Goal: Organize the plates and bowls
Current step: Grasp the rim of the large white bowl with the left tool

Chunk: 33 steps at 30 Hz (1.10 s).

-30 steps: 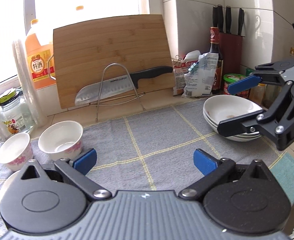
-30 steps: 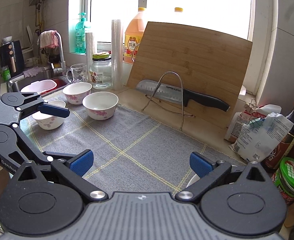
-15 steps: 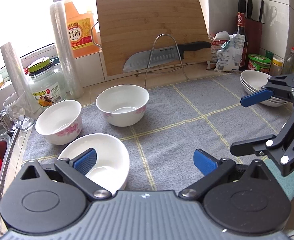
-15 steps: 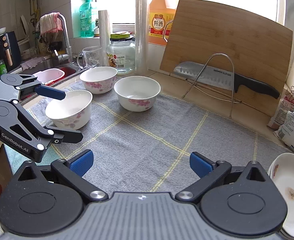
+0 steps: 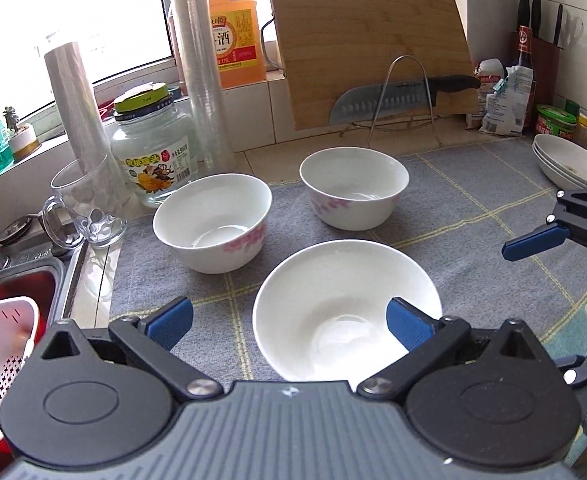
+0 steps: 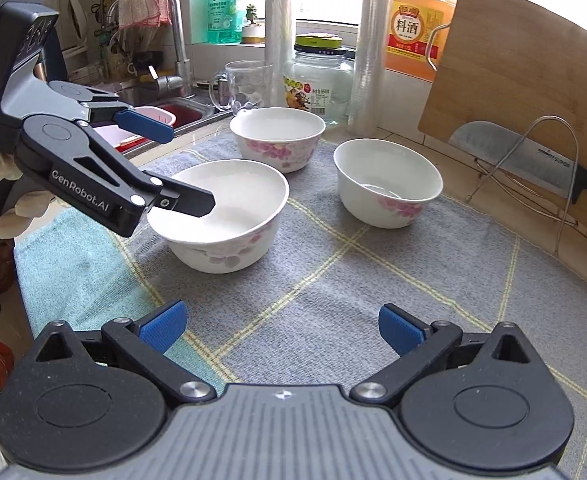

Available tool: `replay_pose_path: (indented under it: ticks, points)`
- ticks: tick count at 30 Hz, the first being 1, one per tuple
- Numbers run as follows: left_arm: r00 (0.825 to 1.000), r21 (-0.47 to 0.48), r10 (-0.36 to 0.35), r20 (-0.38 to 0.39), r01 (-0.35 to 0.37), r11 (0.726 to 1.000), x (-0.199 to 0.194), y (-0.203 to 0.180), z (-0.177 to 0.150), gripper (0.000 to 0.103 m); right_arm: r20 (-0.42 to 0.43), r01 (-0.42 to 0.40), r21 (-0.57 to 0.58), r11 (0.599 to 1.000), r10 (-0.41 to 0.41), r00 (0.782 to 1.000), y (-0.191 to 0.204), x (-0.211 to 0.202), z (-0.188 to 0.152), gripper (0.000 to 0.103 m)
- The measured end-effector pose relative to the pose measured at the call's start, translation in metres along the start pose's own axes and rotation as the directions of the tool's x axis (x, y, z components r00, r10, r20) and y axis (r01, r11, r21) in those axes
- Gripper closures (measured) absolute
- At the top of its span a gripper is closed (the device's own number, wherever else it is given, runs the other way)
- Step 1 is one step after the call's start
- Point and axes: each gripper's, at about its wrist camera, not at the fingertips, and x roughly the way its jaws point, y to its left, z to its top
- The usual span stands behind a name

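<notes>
As the left hand-held gripper (image 5: 289, 322), jaws wide, has swung from the plates (image 5: 569, 160) to straddle the nearest bowl's (image 5: 345, 308) rim, bowl-stacking looks next; the right hand-held gripper (image 6: 281, 330) waits wide and empty.

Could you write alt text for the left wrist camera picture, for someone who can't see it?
An open hand-held gripper hovers over the nearest of three white bowls on a grey checked cloth. Behind stand a cutting board, knife and jars; stacked plates sit far right.
</notes>
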Motion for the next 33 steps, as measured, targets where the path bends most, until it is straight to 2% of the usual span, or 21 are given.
replay_pose_path:
  ticks: [4,13,16,21,26,33]
  points:
    - [0.999,-0.001,-0.028,-0.032,0.028,1.0,0.011,0.011,-0.001,0.001,0.0,-0.014,-0.039,0.999,0.014,1.0,0.015,0.011,0.008,0.0]
    - [0.987,0.018,-0.137,-0.085,0.139,0.99,0.03,0.02,0.003,0.003,0.025,0.004,-0.1,0.995,-0.001,1.0,0.037,0.032,0.025,0.0]
    - [0.983,0.035,-0.153,-0.101,0.157,0.987,0.033,0.02,0.004,0.014,0.023,0.01,-0.111,0.994,-0.007,1.0,0.04,0.039,0.027,0.0]
    - [0.977,0.034,-0.181,-0.109,0.186,0.982,0.035,0.022,0.005,0.021,0.021,0.012,-0.129,0.992,-0.01,1.0,0.042,0.045,0.028,0.0]
    - [0.971,0.029,-0.206,-0.123,0.211,0.977,0.037,0.023,0.006,0.03,0.017,0.002,-0.146,0.989,0.001,1.0,0.045,0.046,0.028,0.014]
    - [0.962,0.033,-0.238,-0.134,0.245,0.969,0.038,0.02,0.006,0.041,0.025,-0.003,-0.16,0.987,0.007,1.0,0.047,0.045,0.029,0.022]
